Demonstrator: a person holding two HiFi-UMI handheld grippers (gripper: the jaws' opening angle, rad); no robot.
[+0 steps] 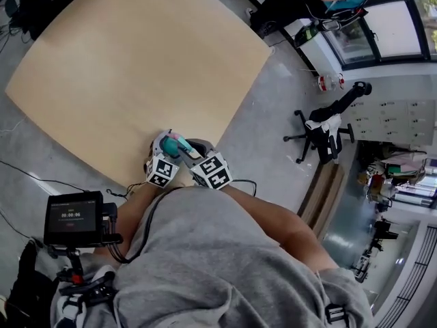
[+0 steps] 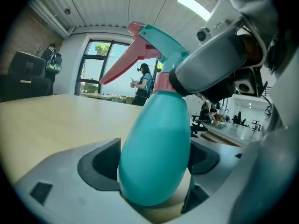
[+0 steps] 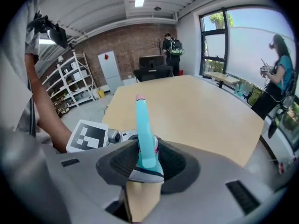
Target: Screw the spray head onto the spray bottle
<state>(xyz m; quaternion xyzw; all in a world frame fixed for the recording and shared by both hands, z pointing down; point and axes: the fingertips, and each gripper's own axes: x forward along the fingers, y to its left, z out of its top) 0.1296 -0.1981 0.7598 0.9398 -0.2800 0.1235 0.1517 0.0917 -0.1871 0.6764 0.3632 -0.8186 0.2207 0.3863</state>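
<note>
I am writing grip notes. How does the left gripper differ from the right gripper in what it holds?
The left gripper clamps the wide teal spray bottle; the right gripper clamps the narrow spray head. The left gripper's jaws stand far apart; the right gripper's stand closer. Both are shut on a teal part.
</note>
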